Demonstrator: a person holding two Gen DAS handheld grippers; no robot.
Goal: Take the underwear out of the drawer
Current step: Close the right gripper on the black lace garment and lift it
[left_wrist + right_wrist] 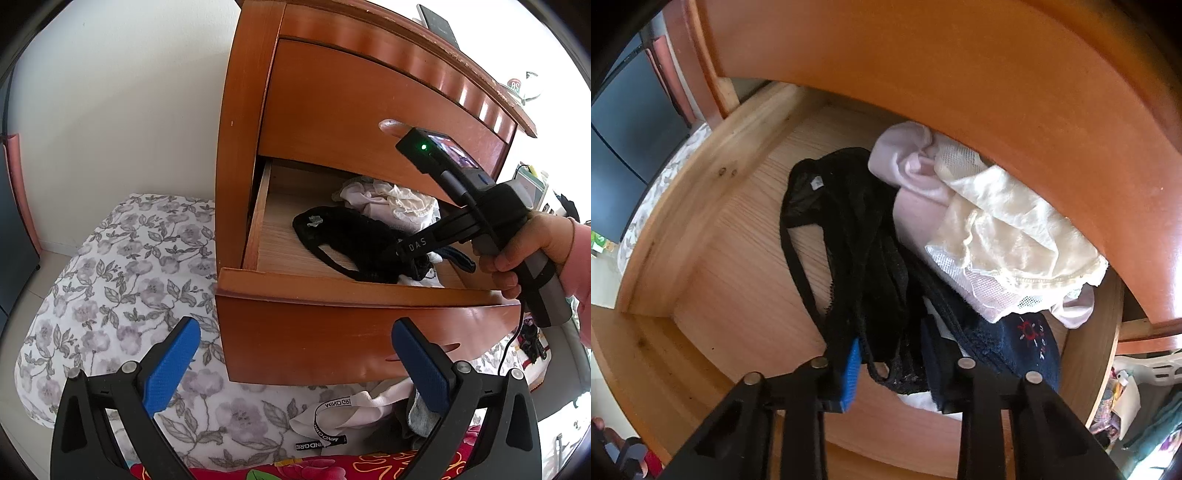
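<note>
I cannot see the pale garments' (997, 229) rear portion, hidden under the upper drawer front (960, 74); right gripper's (397, 254) tips buried in black underwear (351, 236)

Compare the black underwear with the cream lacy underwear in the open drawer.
The black underwear is dark and lies spread toward the drawer's front; the cream underwear is pale, with mesh trim, and sits bunched toward the back, partly under the drawer above. The right tool has the black underwear between its fingers; the cream one is untouched. Both are crumpled, not folded, inside the same drawer.
</note>
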